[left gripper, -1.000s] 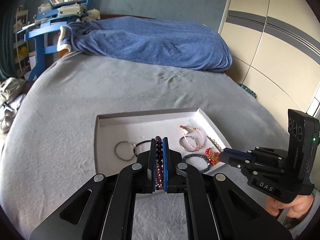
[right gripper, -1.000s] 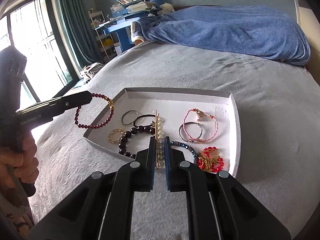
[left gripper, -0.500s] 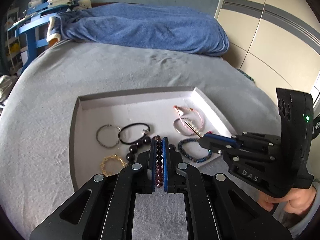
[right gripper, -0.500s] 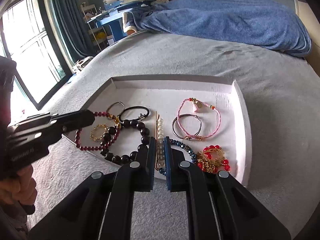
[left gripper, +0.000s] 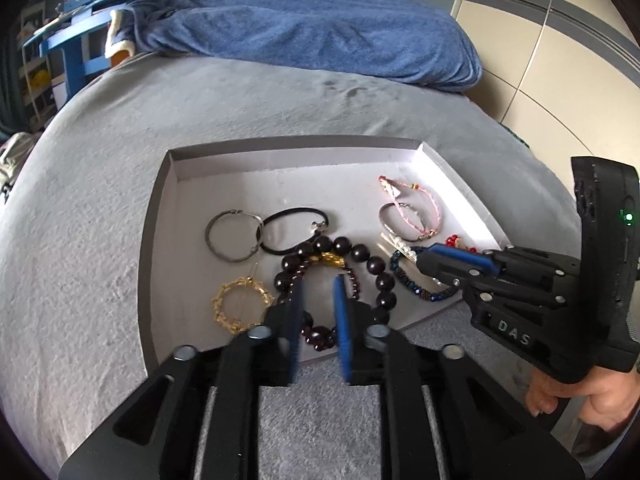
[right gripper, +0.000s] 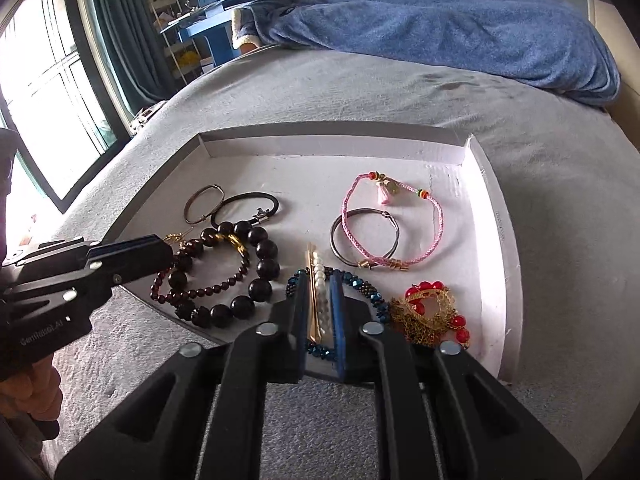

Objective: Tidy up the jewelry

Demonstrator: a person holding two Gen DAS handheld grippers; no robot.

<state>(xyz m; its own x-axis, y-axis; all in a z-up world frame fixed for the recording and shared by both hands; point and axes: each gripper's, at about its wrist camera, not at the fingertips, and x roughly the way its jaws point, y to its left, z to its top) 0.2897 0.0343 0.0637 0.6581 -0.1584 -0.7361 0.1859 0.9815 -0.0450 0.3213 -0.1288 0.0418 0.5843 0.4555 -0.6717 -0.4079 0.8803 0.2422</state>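
Left gripper [left gripper: 317, 308] hangs with jaws apart over the near edge of a white tray [left gripper: 280, 160], gripping nothing; beneath its fingers a thin garnet bead bracelet [left gripper: 320, 334] lies inside a ring of large dark beads [left gripper: 362, 254]. Just left sits a gold ring bracelet [left gripper: 240, 304], beyond it a metal hoop [left gripper: 232, 236] and a black band [left gripper: 294, 230]. Right gripper [right gripper: 319, 316], to its right, clamps a pearl hair clip [right gripper: 320, 288] over a blue beaded bracelet [right gripper: 360, 284]. Right of that rests a red-and-gold chain piece [right gripper: 430, 308]; ahead, a pink cord bracelet [right gripper: 400, 224]. Grey bedcover [right gripper: 400, 96] surrounds the tray.
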